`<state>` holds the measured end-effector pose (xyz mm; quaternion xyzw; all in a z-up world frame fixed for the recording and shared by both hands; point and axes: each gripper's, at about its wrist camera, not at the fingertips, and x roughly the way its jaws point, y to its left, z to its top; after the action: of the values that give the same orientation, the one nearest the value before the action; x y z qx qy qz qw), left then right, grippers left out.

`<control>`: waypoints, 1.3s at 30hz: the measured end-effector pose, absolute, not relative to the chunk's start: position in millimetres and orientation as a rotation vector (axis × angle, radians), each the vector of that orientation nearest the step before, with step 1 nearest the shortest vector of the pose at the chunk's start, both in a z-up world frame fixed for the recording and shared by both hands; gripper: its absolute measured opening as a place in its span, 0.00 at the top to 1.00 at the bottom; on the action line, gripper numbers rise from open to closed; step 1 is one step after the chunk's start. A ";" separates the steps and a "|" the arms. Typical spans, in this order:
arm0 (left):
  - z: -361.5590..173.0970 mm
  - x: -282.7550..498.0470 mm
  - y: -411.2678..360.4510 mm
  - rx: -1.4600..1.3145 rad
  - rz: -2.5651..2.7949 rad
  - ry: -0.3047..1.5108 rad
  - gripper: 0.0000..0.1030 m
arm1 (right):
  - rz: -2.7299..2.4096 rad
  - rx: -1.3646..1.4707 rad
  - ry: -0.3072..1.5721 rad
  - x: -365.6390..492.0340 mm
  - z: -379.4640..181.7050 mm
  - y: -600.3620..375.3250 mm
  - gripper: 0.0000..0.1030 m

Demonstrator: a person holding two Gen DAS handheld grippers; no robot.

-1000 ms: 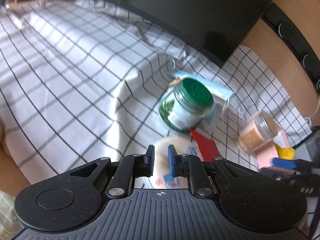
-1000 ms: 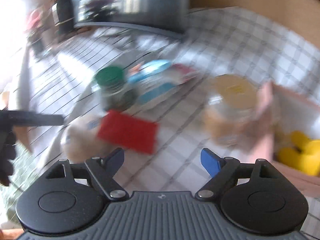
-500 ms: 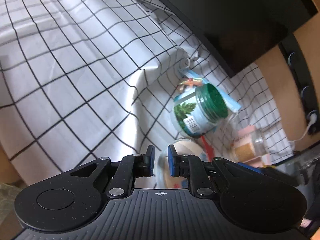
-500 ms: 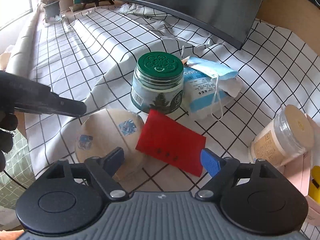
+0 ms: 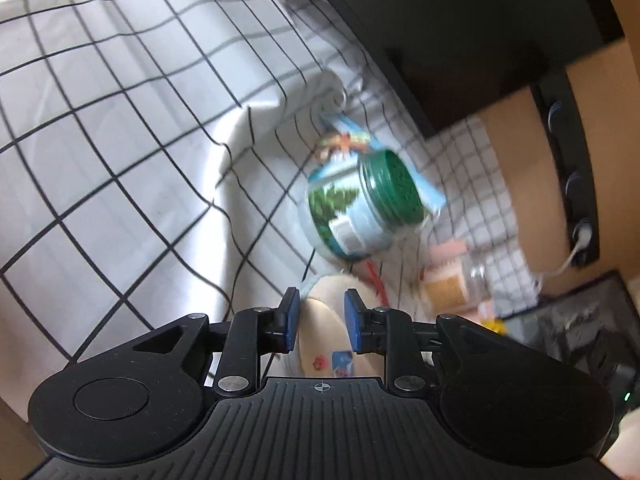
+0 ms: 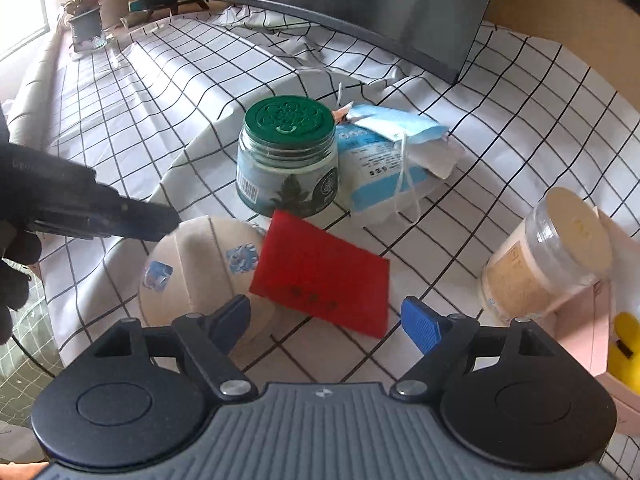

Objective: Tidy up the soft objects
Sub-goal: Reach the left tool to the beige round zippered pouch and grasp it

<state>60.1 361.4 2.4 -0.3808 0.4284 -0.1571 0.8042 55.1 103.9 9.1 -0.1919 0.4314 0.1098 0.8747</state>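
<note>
At the near left, the left gripper (image 5: 320, 322), jaws just parted and holding nothing, reaches over the tan round pad (image 6: 200, 268); closing off-centre may only nudge it. The red card (image 6: 322, 270) overlaps the pad's right edge and could drag along, hitting the green-lidded jar (image 6: 286, 156). The right gripper (image 6: 324, 322) hovers wide open, empty.

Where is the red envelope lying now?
In the right wrist view the red envelope lies flat on the checked cloth, in front of the green-lidded jar, its left corner overlapping the beige round pad.
</note>
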 end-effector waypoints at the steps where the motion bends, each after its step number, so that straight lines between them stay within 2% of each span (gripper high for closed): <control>1: 3.8 60.2 359.1 -0.779 -0.324 0.924 0.73 | 0.233 -0.409 0.896 54.1 8.7 105.2 0.19; 3: 2.8 61.7 357.1 -0.764 -0.324 0.954 0.65 | 0.246 -0.430 0.891 52.5 8.1 107.0 0.19; 7: 0.5 59.5 352.9 -0.764 -0.354 0.975 0.61 | 0.249 -0.438 0.883 52.1 7.3 106.0 0.19; 9: -0.7 59.1 349.5 -0.766 -0.366 0.995 0.52 | 0.251 -0.429 0.883 53.6 7.1 104.3 0.19; 11: -2.9 59.5 345.6 -0.776 -0.367 1.002 0.49 | 0.262 -0.412 0.881 54.7 6.8 101.3 0.19; 17: -0.5 59.6 343.9 -0.803 -0.321 1.006 0.47 | 0.292 -0.313 0.901 58.2 4.8 88.2 0.22; 20: 12.5 55.7 337.1 -0.745 -0.319 1.017 0.47 | 0.320 -0.288 0.902 56.8 6.1 86.8 0.35; 22: 25.9 50.5 334.5 -0.721 -0.338 0.998 0.47 | 0.336 -0.285 0.898 55.4 7.6 86.2 0.48; 25: 43.6 45.2 330.2 -0.725 -0.396 0.959 0.47 | 0.325 -0.280 0.903 55.8 6.9 82.0 0.54; 29: 57.5 47.5 310.1 -0.696 -0.444 0.918 0.47 | 0.316 -0.233 0.922 57.1 1.9 67.6 0.55; 35: 39.2 69.6 276.4 -0.611 -0.318 1.016 0.48 | 0.347 -0.197 0.928 52.9 -6.9 57.7 0.55; 39: 41.2 70.8 269.6 -0.544 -0.280 0.988 0.56 | 0.355 -0.211 0.915 47.7 -8.4 52.5 0.54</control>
<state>70.8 269.6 41.2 -0.2567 0.4667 -0.1324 0.8359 47.7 52.5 -8.4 -0.1010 0.4385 0.1703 0.8767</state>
